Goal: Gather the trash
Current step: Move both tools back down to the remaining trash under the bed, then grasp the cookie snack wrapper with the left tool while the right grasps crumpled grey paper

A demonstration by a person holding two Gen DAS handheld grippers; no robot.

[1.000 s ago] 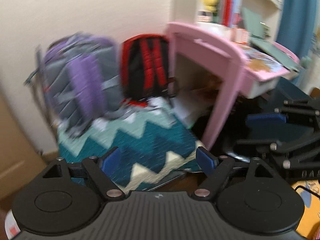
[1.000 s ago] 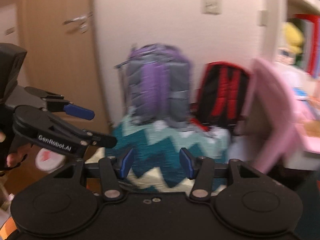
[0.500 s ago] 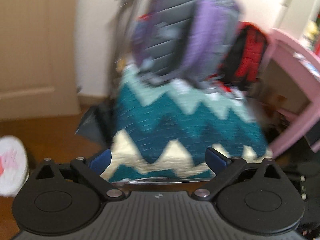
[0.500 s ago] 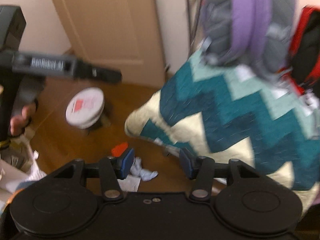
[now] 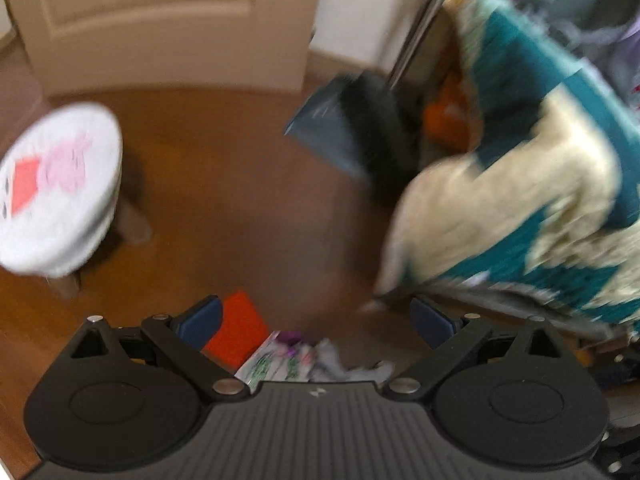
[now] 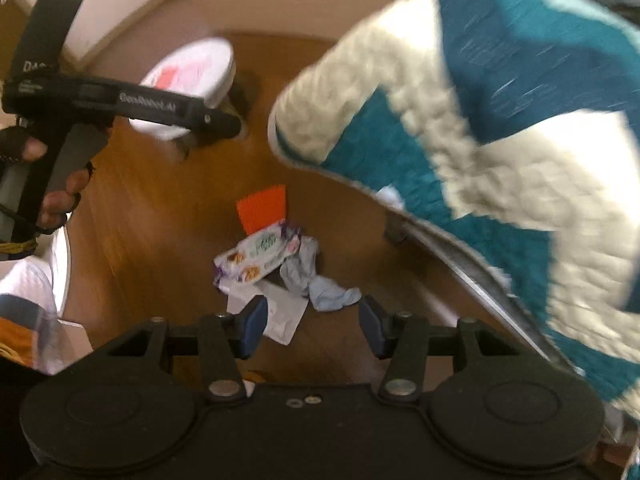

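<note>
A small pile of trash lies on the brown wood floor: an orange paper (image 6: 262, 208), a printed wipes packet (image 6: 260, 254), a crumpled pale blue glove (image 6: 316, 280) and a white wrapper (image 6: 280, 312). My right gripper (image 6: 313, 326) points steeply down over the pile, open, with nothing between its blue pads. My left gripper (image 5: 316, 320) is open wide and empty, above the orange paper (image 5: 236, 330) and the wipes packet (image 5: 280, 360). In the right wrist view the left gripper (image 6: 228, 122) hangs at upper left, held by a gloved hand (image 6: 52, 196).
A teal and cream zigzag blanket (image 6: 480, 140) hangs over a metal frame right beside the pile. A white round stool (image 5: 52, 192) stands to the left. A blue dustpan (image 5: 332, 132) leans by a pole near the door (image 5: 160, 20). The pictures are blurred.
Both views have swung down from the backpacks and wall to the floor. The trash pile has come into view under both grippers. The left jaws stand wider than a second ago.
</note>
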